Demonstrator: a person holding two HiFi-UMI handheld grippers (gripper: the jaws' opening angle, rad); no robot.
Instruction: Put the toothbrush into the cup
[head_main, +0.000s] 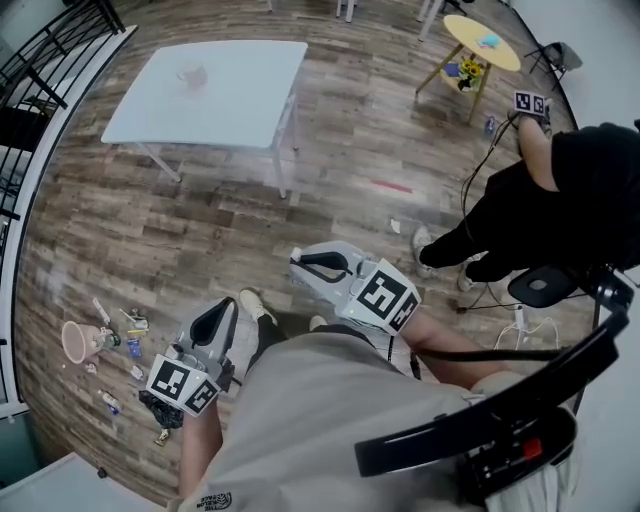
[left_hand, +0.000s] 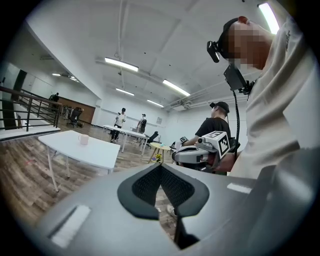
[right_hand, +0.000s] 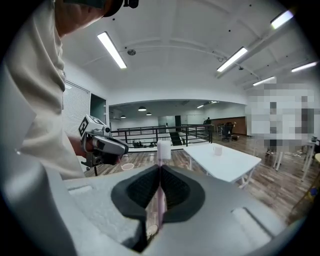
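Jaws of right gripper (right_hand: 160, 169) pinching toothbrush (right_hand: 163, 150), upright

The toothbrush (right_hand: 160, 200) is a pale pink stick with a white head. It's standing upright, pinched in the right gripper (right_hand: 160, 169). The cup (head_main: 192, 73) is a small pale mug, upright on the far white table (head_main: 245, 115), well apart from the brush.

Your beige short-sleeved shirt (head_main: 330, 420) fills the lower centre; your grey left gripper (head_main: 226, 308) and right gripper (head_main: 305, 262) bear black-and-white marker cubes (head_main: 182, 385).
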